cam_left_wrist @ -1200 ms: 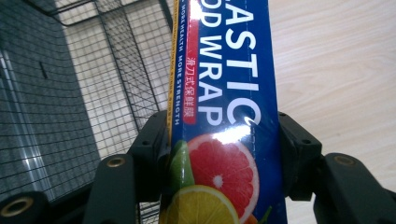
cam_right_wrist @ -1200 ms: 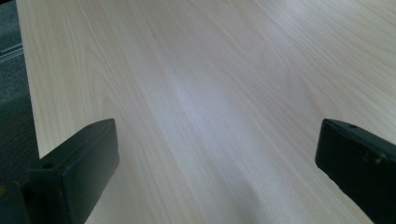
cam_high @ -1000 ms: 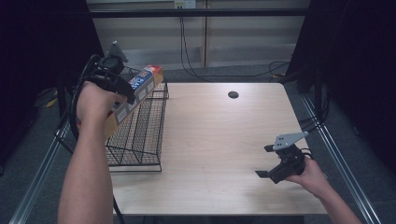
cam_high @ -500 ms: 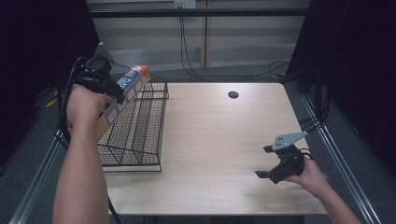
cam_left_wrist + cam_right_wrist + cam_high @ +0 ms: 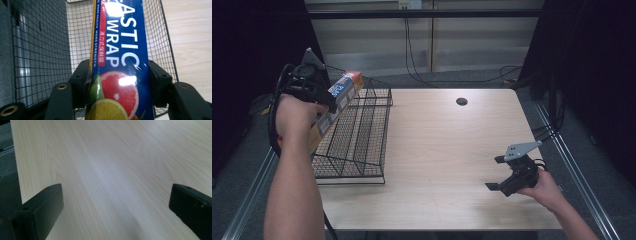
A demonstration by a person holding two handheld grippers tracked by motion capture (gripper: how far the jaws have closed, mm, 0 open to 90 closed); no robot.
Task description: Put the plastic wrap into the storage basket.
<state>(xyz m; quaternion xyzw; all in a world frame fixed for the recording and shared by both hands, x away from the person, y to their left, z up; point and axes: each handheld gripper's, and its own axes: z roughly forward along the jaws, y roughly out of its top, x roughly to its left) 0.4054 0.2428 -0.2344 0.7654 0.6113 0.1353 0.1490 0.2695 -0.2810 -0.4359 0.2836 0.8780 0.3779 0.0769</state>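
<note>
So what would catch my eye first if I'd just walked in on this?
Most likely the bright blue plastic wrap box with citrus fruit printed on it, clamped in the left gripper above the black wire basket at the table's left edge. Next, the right gripper, jaws open and empty, near the front right of the pale wooden table.

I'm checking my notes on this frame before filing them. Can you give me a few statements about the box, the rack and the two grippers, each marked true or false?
1. The left gripper is clamped on a plastic wrap box. True.
2. The box lies flat on the table. False: it is held, tilted, over the wire rack.
3. The right gripper holds a second box. False: its jaws stand open with nothing between them.
4. The rack stands at the table's left side. True.
</note>
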